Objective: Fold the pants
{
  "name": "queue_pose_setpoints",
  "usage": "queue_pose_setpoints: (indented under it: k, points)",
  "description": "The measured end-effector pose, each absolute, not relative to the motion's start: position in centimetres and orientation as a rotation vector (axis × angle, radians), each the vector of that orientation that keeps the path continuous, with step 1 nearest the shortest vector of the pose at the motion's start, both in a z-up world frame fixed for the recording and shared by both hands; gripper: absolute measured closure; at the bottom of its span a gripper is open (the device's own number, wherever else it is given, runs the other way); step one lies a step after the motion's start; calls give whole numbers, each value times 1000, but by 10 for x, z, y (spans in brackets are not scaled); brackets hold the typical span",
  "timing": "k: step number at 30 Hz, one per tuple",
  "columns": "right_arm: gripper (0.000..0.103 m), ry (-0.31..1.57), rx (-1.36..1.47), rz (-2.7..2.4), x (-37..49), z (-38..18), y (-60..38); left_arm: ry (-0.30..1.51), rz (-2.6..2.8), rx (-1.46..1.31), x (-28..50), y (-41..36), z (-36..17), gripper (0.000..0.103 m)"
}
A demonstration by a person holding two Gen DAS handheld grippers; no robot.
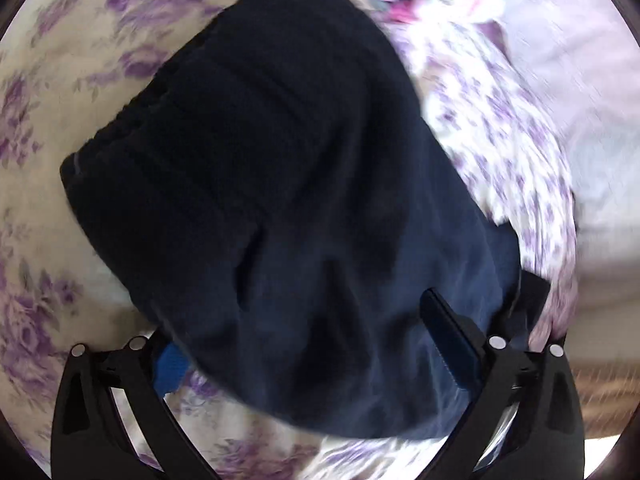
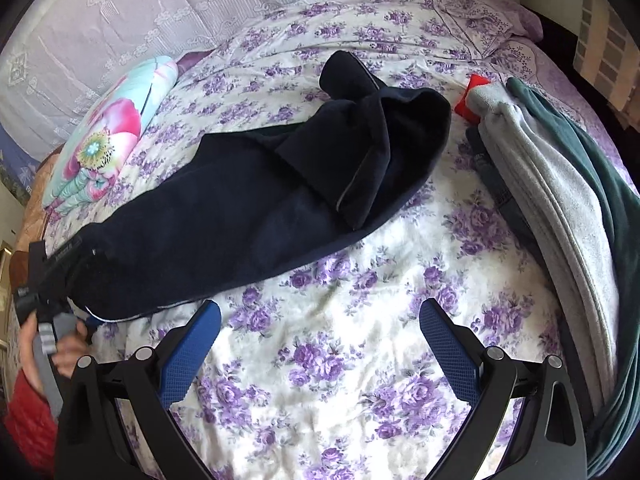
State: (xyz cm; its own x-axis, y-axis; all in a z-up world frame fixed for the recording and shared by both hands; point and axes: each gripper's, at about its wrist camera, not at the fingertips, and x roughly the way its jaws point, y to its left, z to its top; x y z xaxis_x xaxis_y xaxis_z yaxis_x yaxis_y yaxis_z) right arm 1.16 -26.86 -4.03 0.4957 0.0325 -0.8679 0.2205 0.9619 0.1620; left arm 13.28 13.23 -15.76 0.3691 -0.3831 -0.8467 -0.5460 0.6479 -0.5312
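Observation:
Dark navy pants [image 2: 248, 204] lie stretched across the flowered bedsheet [image 2: 328, 360], with one end bunched and folded over at the far right. In the left wrist view the pants [image 1: 280, 200] fill the middle and drape over my left gripper [image 1: 304, 320]. Its fingers stand wide apart, so it is open; the left pad [image 1: 172, 368] is half hidden under the cloth. The right wrist view shows the left gripper [image 2: 52, 276] at the pants' near-left end, held by a hand [image 2: 68, 348]. My right gripper [image 2: 320, 320] hovers open over bare sheet, in front of the pants, with nothing between its fingers.
A folded floral quilt [image 2: 108, 132] lies at the left of the bed. A stack of grey and green garments [image 2: 560, 200] runs along the right side, with a red item [image 2: 470, 96] behind it. White pillows [image 2: 120, 20] line the back. A red sleeve [image 2: 28, 420] is at lower left.

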Motion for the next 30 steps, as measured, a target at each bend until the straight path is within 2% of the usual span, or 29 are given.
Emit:
queue_pose_setpoints:
  k: [8,14,19,23,24,25,26,27,28,30]
  points:
    - [3,1024,338,-104,7,-38,-276,1167,-24,-1130,140,138,-160,5]
    - [3,986,449,-123,2,-40,-292,1125,-119,-1219,141,150,-182,4]
    - [3,934,550,-142,2,-53,-317,1021,-195,-1187,125,148,-182,4]
    - [3,922,658,-131,23,-69,-347,1085,-230,-1070,126,138,-172,7]
    - [3,938,664,-134,33,-73,-354,1091,-198,-1080,126,140,-171,17]
    - [3,949,661,-135,43,-78,-360,1102,-167,-1085,127,143,-172,36]
    - [3,954,653,-136,49,-80,-363,1113,-143,-1087,126,144,-174,48]
    - [3,965,636,-136,60,-85,-366,1130,-114,-1107,124,152,-179,73]
    - [3,968,625,-135,65,-87,-368,1139,-105,-1137,122,158,-184,83]
    - [3,977,599,-134,82,-93,-371,1119,-158,-1293,116,173,-196,87]
